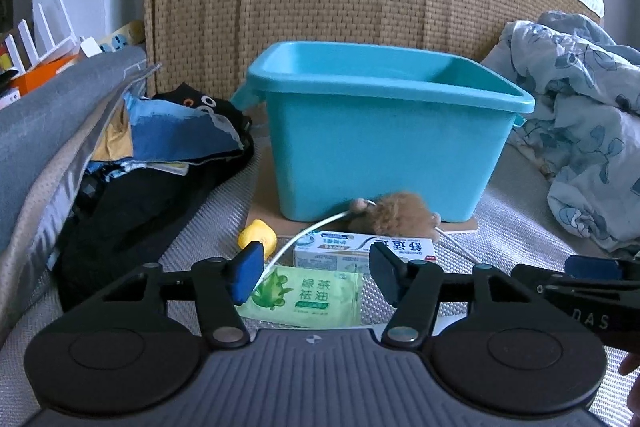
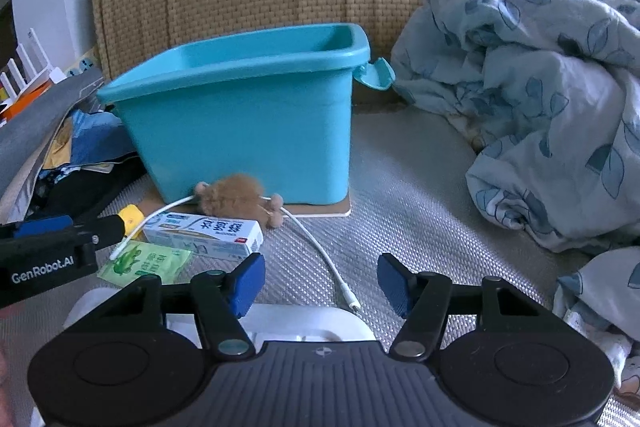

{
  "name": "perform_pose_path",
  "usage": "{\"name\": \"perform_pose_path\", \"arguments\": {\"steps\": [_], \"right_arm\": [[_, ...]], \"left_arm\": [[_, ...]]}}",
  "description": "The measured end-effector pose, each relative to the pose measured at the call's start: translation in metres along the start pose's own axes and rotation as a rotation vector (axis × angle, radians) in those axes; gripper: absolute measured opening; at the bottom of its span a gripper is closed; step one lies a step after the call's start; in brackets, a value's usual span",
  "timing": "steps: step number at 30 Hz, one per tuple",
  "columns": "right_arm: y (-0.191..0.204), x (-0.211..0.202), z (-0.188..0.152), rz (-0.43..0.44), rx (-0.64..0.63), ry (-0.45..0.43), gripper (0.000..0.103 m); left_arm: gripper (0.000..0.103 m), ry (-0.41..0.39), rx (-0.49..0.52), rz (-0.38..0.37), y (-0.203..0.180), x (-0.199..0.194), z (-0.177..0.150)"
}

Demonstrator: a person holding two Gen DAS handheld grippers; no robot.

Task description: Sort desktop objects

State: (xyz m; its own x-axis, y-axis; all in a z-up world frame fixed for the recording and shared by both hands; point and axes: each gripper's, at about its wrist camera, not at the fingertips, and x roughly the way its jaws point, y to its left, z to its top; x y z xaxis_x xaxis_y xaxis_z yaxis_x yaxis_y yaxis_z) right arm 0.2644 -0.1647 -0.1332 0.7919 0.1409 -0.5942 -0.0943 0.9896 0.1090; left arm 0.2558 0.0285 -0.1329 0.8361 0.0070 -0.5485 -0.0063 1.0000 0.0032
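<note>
Both views are lit by soft, cool daylight, brightest at the upper left of the frame. The turquoise bin [image 1: 380, 131] throws a faint shadow at its base. Strong fisheye bending and dark corners; the centre stays sharp.

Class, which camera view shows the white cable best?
The right wrist view: the white cable runs in the open to its plug. The left wrist view shows only parts of it, with the plug end hidden.

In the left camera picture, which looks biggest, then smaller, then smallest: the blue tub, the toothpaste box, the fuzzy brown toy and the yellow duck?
1. Blue tub
2. Toothpaste box
3. Fuzzy brown toy
4. Yellow duck, partly hidden, so unsure
</note>
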Motion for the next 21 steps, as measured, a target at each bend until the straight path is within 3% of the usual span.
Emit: {"name": "perform_pose_path", "arguments": {"steps": [21], "right_arm": [[-0.018,0.032,-0.005,0.021,0.064,0.052,0.057]], "left_arm": [[0.040,0.057,-0.015,0.023,0.021,0.026,-0.008]]}}
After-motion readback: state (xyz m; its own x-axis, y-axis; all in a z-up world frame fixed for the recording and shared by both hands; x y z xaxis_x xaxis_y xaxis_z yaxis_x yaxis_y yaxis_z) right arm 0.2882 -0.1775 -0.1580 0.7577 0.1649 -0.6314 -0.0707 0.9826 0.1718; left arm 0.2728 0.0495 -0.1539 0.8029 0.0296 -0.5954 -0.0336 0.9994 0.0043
